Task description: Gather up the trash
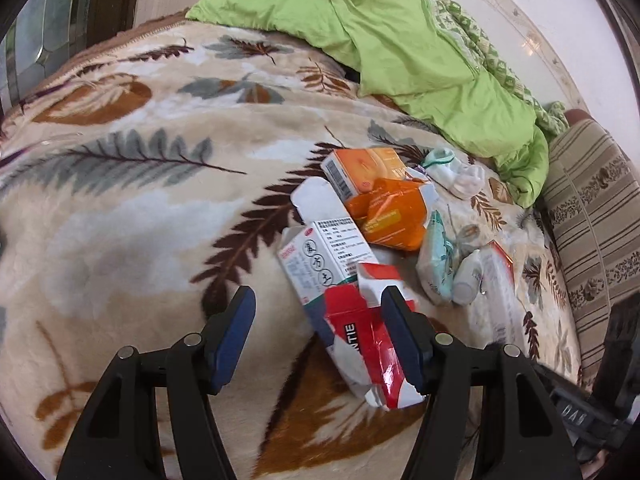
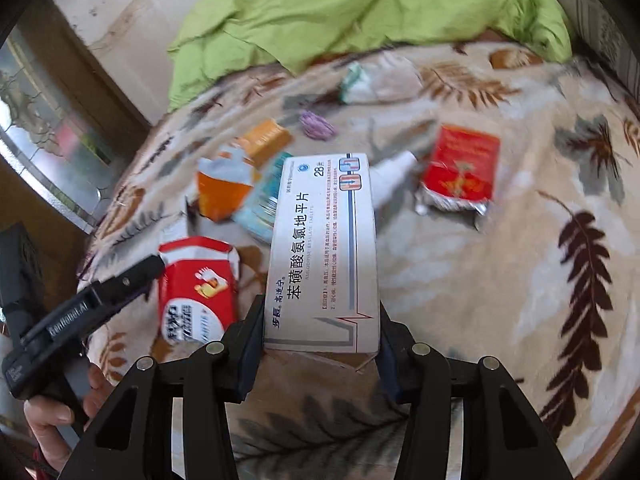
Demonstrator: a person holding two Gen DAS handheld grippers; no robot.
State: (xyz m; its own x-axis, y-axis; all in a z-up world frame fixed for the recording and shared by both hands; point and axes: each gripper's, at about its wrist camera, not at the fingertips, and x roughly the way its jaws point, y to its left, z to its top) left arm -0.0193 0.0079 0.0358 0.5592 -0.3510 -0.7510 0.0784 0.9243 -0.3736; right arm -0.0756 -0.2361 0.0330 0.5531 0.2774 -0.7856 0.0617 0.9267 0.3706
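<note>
Right gripper (image 2: 320, 332) jaws clamp the white medicine box (image 2: 324, 248); left gripper (image 1: 318, 336) gapes over the red carton (image 1: 360, 344), which wants centring before the squeeze.

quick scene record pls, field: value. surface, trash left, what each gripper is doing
surface: leaf-print blanket on a bed, green duvet bunched at the far side
right gripper: shut on a white pill box
left gripper: open, over a torn red-and-white carton, nothing gripped
trash left: orange cartons, white medicine box, red packet, crumpled wrappers
</note>
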